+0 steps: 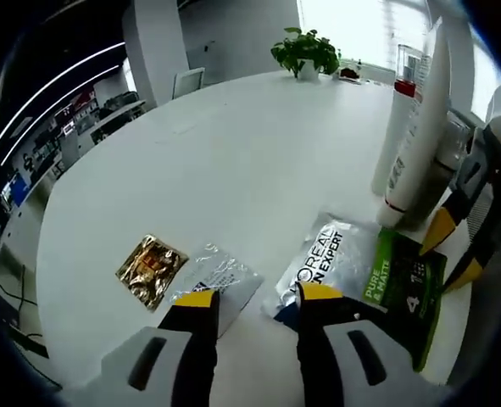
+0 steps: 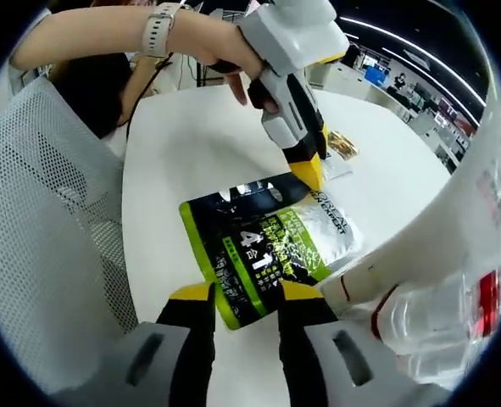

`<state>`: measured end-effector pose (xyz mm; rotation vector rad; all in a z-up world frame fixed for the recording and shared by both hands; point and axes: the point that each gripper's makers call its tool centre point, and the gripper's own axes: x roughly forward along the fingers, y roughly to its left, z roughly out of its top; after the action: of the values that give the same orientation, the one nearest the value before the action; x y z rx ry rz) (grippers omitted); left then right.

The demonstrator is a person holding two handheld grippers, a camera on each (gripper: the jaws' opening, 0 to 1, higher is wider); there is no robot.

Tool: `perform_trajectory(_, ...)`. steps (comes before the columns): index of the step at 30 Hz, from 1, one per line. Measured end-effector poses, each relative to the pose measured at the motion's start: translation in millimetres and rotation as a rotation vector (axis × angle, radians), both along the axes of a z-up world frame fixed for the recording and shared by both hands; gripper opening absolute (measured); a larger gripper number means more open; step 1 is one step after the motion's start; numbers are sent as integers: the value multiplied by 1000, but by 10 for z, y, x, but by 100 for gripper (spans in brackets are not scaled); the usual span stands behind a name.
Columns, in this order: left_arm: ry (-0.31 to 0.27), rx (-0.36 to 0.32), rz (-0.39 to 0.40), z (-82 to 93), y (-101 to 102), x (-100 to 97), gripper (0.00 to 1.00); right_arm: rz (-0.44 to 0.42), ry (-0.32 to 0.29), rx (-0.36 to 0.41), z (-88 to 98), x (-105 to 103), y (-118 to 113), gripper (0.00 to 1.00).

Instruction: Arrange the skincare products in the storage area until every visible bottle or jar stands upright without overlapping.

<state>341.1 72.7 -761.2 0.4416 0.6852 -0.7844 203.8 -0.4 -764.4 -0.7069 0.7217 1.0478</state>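
Two yellow-tipped jaws of the left gripper [image 1: 254,298] stand apart with nothing between them, low over the white table [image 1: 233,170]. Just past them lie three flat packs: a silver-and-green sachet [image 1: 360,271] printed "L'OREAL MEN EXPERT", a small silver foil packet [image 1: 220,280] and a crinkled gold foil packet [image 1: 151,267]. Right gripper [image 2: 243,294] jaws are also apart and empty, their tips at the sachet's [image 2: 267,246] near edge; can't tell if they touch it. Left gripper view alone shows a tall white tube [image 1: 420,119] leaning tilted against a clear bottle [image 1: 409,72] with a red band, and further back a potted plant [image 1: 305,52]. Right gripper view alone shows a mesh chair back [image 2: 47,220] on the left, plus a hand [image 2: 233,59] wearing a watch and holding the other gripper, its tip over the sachet's far end.
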Motion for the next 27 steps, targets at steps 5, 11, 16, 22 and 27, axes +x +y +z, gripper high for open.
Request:
perform_trajectory(5, -11, -1, -2, 1, -20, 53, 29, 0, -6, -6, 0, 17, 34, 26)
perform_trajectory(11, -13, 6, -13, 11, -43, 52, 28, -11, -10, -10, 2, 51, 30, 26)
perform_trajectory(16, -21, 17, -25, 18, -45, 70, 28, -5, -20, -22, 24, 34, 28, 27)
perform_trajectory(22, -33, 42, -39, 34, -64, 48, 27, -2, -15, 1, 101, -30, 43, 28)
perform_trajectory(27, -34, 56, -46, 69, -30, 16, 30, -10, -1, 27, 146, -84, 31, 29)
